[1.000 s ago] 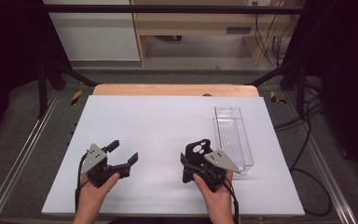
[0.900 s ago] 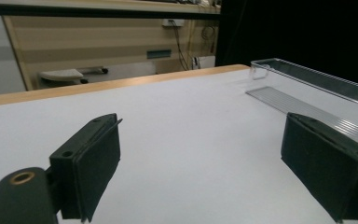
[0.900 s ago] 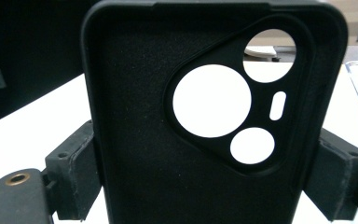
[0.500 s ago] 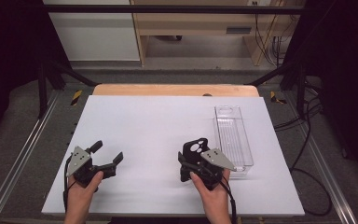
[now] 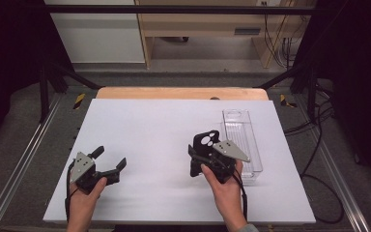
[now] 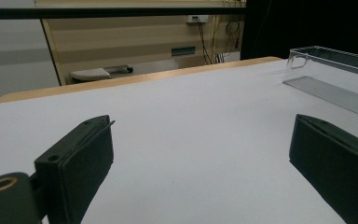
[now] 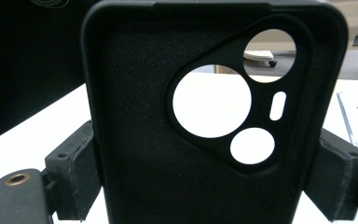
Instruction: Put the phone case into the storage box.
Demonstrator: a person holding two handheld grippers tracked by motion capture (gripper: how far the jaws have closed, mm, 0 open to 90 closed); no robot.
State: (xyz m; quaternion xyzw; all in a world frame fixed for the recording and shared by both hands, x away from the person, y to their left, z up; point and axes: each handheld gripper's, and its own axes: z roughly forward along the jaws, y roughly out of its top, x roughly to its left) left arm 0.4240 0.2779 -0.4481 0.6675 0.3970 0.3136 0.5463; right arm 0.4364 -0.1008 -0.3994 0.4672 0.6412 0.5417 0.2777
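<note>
Up close, right hand-held gripper [image 7: 205,172] pinches phone case [image 7: 168,140]; left hand-held gripper [image 5: 110,159] spread.

High view looks forward and down over the white bench [image 5: 174,135]; left gripper view skims it low, sharing the clear plastic tray [image 5: 241,137].

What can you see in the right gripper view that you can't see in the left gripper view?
Right gripper view alone: a black phone case with camera cutouts, clamped between the right gripper jaws. Left gripper view alone: the left gripper, jaws wide apart with nothing between them, and the wall of the clear plastic tray ahead. Both share the white table and the wooden furniture behind it.
</note>
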